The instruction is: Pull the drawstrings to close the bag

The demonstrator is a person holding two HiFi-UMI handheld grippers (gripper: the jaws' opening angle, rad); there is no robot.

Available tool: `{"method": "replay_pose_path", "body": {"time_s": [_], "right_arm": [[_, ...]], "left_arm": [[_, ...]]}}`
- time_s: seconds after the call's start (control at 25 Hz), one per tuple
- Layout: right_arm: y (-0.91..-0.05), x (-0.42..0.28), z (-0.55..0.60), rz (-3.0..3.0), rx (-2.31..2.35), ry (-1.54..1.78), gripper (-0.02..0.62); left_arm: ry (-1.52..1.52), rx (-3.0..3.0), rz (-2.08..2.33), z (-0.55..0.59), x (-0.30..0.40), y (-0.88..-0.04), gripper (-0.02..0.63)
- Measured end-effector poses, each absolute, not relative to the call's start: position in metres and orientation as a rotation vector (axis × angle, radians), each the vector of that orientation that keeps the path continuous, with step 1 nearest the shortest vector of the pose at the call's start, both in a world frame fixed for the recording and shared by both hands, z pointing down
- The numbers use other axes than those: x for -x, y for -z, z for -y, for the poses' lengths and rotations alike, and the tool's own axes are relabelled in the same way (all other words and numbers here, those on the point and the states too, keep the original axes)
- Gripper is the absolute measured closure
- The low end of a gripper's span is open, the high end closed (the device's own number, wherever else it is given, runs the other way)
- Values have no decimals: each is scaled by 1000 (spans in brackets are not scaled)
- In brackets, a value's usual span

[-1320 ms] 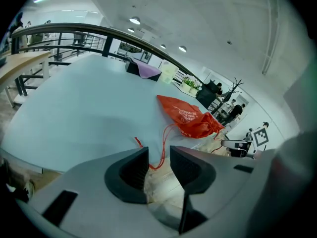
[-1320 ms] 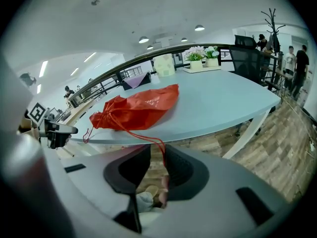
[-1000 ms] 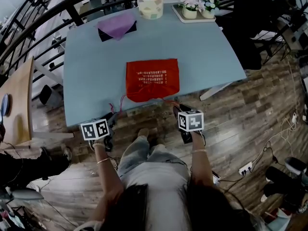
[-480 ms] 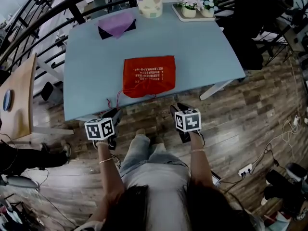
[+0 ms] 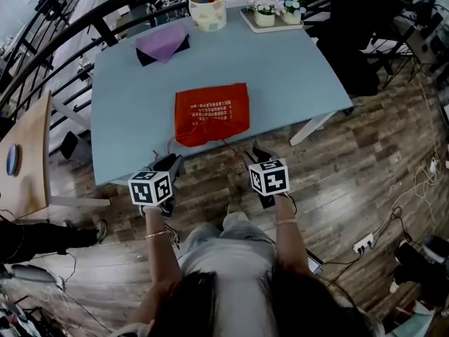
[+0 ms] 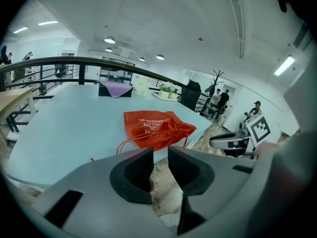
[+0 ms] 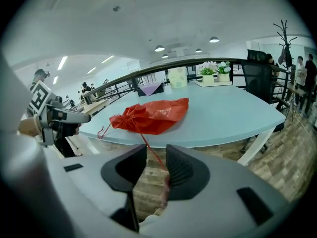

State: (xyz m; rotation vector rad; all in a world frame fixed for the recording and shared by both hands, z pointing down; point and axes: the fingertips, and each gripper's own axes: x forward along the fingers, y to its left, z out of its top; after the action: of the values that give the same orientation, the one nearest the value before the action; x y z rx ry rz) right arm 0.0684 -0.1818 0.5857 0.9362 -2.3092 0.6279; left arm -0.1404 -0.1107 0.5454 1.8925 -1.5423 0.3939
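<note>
The red drawstring bag [image 5: 212, 113] lies flat on the light blue table [image 5: 126, 97], its gathered mouth toward the near edge. My left gripper [image 5: 172, 161] hangs just off that edge. Its jaws have just been closing, with a gap still between them and no cord clearly in it [image 6: 160, 150]. The left red drawstring [image 6: 124, 144] loops loose on the tabletop. My right gripper [image 5: 256, 153] has just been opening. The right drawstring [image 7: 148, 148] runs from the bag [image 7: 153, 114] down between its parted jaws [image 7: 156, 148] and rests against one jaw.
At the table's far side are a purple cloth [image 5: 163, 44], a patterned tub [image 5: 208, 9] and a tray of potted flowers [image 5: 270, 12]. A wooden table [image 5: 24, 153] stands to the left, a black chair [image 5: 351, 41] to the right. Wood floor lies below the grippers.
The bag's near end has drawn in narrower. My left gripper has risen and come closer to the table edge, and the right gripper has lifted slightly.
</note>
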Motion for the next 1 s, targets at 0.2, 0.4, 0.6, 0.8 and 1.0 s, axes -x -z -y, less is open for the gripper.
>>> {"method": "replay_pose_path", "body": {"time_s": [0.2,0.4,0.6,0.8,1.0], "right_arm": [[-567,-65,176,2340,-979,-571,467],[-553,-62,161,2355,-1031,-519,494],[-542,-58,138,2375,-1059,-483,510],[-527,-51,118,2418,-1083,-405,528],[-510,-51,103,2449,-1132,-320,547]], "left_arm": [[-418,-1988,1522,106,126,-535,508],[-442,-2048,1536,94,122,-524,544],[-423,-2099,1569,79,122,-509,566],[-417,-2161,1597,66,115,-498,572],[-428,-2212,1608,52,108,-489,575]]}}
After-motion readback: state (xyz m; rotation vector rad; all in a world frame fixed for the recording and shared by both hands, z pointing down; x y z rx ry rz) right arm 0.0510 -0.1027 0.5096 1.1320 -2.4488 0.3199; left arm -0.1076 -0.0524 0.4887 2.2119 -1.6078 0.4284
